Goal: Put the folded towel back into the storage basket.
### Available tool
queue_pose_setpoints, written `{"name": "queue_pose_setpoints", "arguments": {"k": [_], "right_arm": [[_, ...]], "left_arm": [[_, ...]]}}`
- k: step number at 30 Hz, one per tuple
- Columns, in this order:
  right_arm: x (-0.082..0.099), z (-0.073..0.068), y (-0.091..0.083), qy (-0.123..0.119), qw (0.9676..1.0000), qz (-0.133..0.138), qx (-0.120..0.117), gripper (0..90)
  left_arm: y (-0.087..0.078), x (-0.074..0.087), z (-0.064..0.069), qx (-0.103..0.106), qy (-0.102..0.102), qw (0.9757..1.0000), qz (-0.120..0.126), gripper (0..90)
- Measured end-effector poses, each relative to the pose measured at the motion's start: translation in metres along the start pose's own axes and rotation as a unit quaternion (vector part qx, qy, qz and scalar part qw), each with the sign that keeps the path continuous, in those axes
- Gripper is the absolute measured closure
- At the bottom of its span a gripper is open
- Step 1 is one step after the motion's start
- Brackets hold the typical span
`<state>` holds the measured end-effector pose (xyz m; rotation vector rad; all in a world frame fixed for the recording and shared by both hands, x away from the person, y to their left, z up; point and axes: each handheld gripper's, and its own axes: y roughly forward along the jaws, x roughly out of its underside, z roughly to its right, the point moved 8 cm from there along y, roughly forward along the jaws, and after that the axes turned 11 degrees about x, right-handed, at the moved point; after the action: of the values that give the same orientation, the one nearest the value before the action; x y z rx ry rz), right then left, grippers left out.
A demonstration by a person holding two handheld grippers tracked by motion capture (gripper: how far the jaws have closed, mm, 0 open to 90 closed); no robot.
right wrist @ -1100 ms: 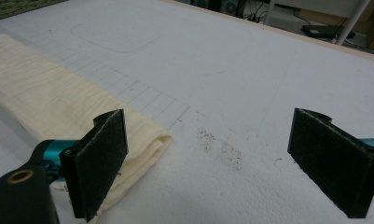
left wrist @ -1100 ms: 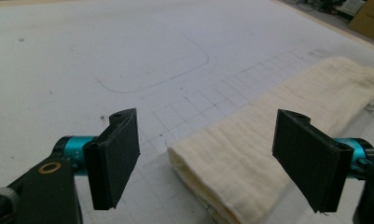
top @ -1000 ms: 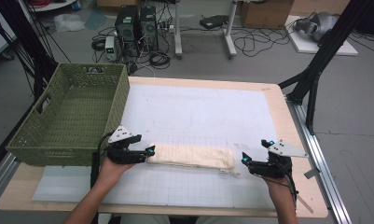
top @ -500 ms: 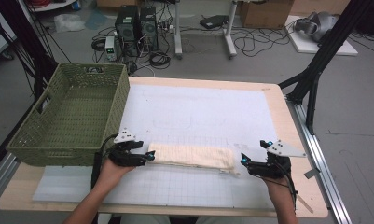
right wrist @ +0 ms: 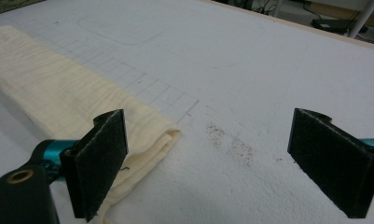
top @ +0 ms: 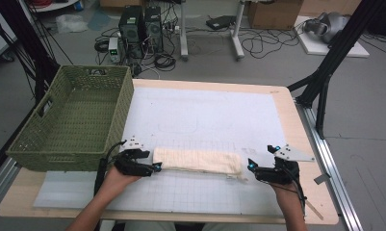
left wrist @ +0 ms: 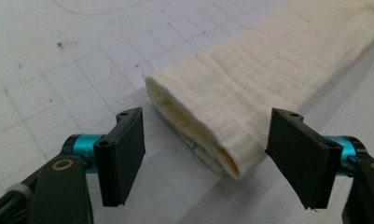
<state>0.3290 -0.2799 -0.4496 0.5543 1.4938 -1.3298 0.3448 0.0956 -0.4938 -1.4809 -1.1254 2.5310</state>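
Note:
A cream cloth (top: 198, 161), folded into a long strip, lies on the white mat near the table's front edge. My left gripper (top: 157, 167) sits at its left end. In the left gripper view the folded end (left wrist: 250, 88) lies between the spread jaws, and neither pad touches it. The jaws of my left gripper (left wrist: 208, 119) have just been opening. My right gripper (top: 250, 167) is at the strip's right end, open. In the right gripper view the cloth's corner (right wrist: 58, 93) lies beside the left jaw, and bare mat shows between the jaws of the right gripper (right wrist: 211, 126).
A green woven basket (top: 92, 70) stands on the table's left side, close behind my left hand. The white gridded mat (top: 205, 110) covers most of the wooden table (top: 296, 125). Computers, cables and black frame legs stand on the floor beyond.
My left gripper has shifted slightly toward the near edge at the cloth's left end. The cloth and the right gripper have stayed in place.

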Motion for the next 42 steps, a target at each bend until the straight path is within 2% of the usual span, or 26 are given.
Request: {"name": "queue_pose_setpoints", "arguments": {"k": [2, 6, 11, 13, 16, 19, 21, 22, 24, 28, 32, 38, 42], "right_arm": [[0.0, -0.001, 0.0, 0.002, 1.0, -0.002, -0.003, 11.3], [0.001, -0.002, 0.001, 0.0, 1.0, -0.003, -0.003, 11.3], [0.001, -0.003, 0.002, -0.001, 1.0, -0.005, -0.005, 11.3], [0.001, -0.004, 0.002, -0.002, 1.0, -0.006, -0.005, 11.3], [0.002, -0.004, 0.002, -0.002, 0.9999, -0.007, -0.007, 11.3], [0.003, -0.005, 0.003, -0.004, 0.9999, -0.009, -0.008, 11.3], [0.005, -0.006, 0.005, -0.006, 0.9998, -0.015, -0.008, 11.2], [0.005, -0.007, 0.005, -0.005, 0.9998, -0.017, -0.01, 11.2], [0.007, -0.008, 0.007, -0.008, 0.9997, -0.021, -0.011, 11.2], [0.007, -0.015, 0.008, -0.011, 0.9993, -0.021, -0.028, 11.2], [0.009, -0.02, 0.009, -0.021, 0.9989, -0.028, -0.032, 11.2], [0.015, -0.027, 0.012, -0.02, 0.9978, -0.043, -0.047, 11.7], [0.019, -0.035, 0.014, -0.018, 0.9962, -0.053, -0.067, 25.7]], "left_arm": [[0.002, 0.002, 0.001, 0.005, 0.002, 1.0, -0.007, 28.3], [0.001, 0.002, -0.001, -0.002, -0.005, 1.0, -0.003, 32.9], [0.003, 0.003, 0.0, -0.024, 0.016, 0.9995, -0.009, 40.3], [0.004, 0.002, 0.002, -0.027, 0.026, 0.9993, -0.011, 43.3], [0.006, 0.002, 0.006, -0.017, 0.037, 0.9991, -0.012, 51.3], [0.007, 0.002, 0.008, -0.008, 0.038, 0.9992, -0.009, 58.7], [0.008, 0.003, 0.011, 0.008, 0.035, 0.9993, -0.006, 67.4], [0.008, 0.003, 0.013, 0.01, 0.039, 0.9992, -0.006, 72.9], [0.008, 0.002, 0.014, 0.007, 0.048, 0.9988, -0.005, 75.9], [0.006, -0.003, 0.015, 0.011, 0.04, 0.999, 0.016, 77.2], [0.003, -0.006, 0.015, 0.023, 0.033, 0.9987, 0.031, 77.2], [0.002, -0.008, 0.014, 0.028, 0.028, 0.9984, 0.04, 75.7], [0.002, -0.008, 0.013, 0.026, 0.027, 0.9985, 0.04, 75.2]]}}
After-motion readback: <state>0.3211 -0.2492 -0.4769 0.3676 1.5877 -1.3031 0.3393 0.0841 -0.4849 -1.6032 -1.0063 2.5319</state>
